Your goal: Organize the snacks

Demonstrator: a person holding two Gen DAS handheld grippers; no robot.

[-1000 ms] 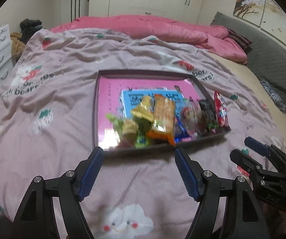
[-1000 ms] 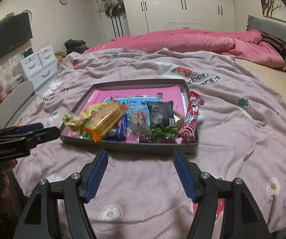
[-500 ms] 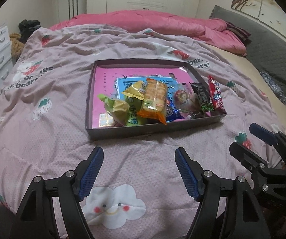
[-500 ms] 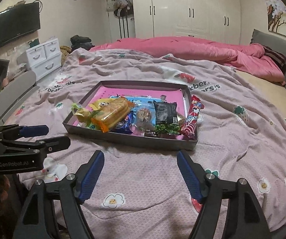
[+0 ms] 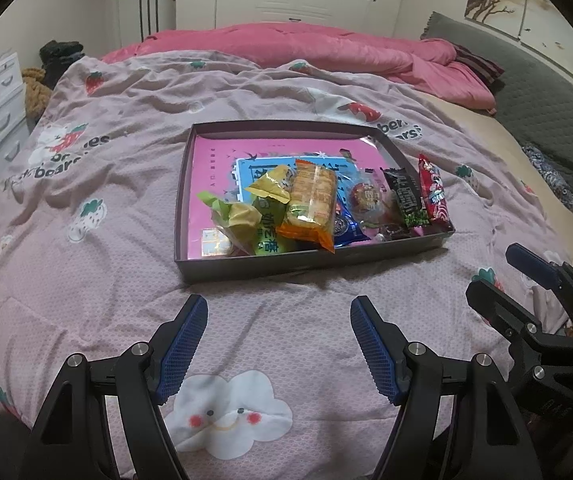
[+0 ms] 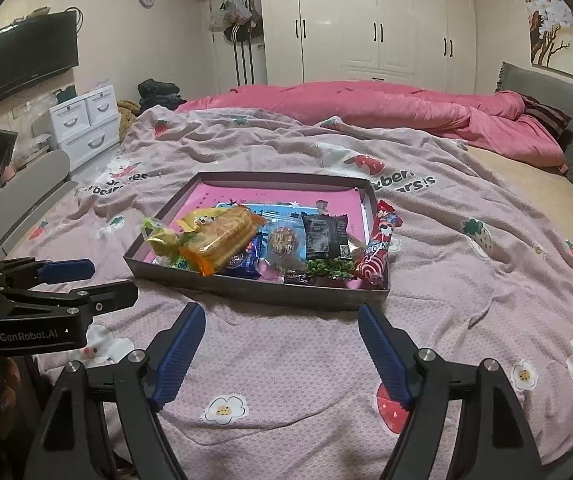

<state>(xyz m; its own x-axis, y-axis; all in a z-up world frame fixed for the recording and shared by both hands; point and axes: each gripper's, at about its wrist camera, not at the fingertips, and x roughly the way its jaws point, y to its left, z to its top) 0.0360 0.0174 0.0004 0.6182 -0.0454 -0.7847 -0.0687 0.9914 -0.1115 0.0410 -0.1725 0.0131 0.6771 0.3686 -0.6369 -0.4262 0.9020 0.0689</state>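
A dark shallow box (image 5: 306, 264) (image 6: 246, 286) with a pink bottom sits on the bed. Several snack packets lie along its near side: an orange cracker pack (image 5: 311, 204) (image 6: 222, 238), yellow-green packets (image 5: 242, 220), a black packet (image 5: 405, 196) (image 6: 324, 240) and a red candy bar (image 5: 432, 192) (image 6: 378, 246). My left gripper (image 5: 279, 350) is open and empty, above the blanket in front of the box. My right gripper (image 6: 281, 354) is open and empty too, also short of the box; it shows at the right of the left wrist view (image 5: 518, 292).
The bed carries a pink strawberry-print blanket (image 5: 86, 240) and a rumpled pink duvet (image 6: 386, 108) at the back. A grey headboard (image 5: 546, 92) runs along the right. White drawers (image 6: 82, 120) and a wall TV (image 6: 30, 56) stand at the left, wardrobes (image 6: 366, 20) behind.
Both grippers have pulled back and risen from the box, so it looks smaller and farther. The snacks have not moved. Both stay open.
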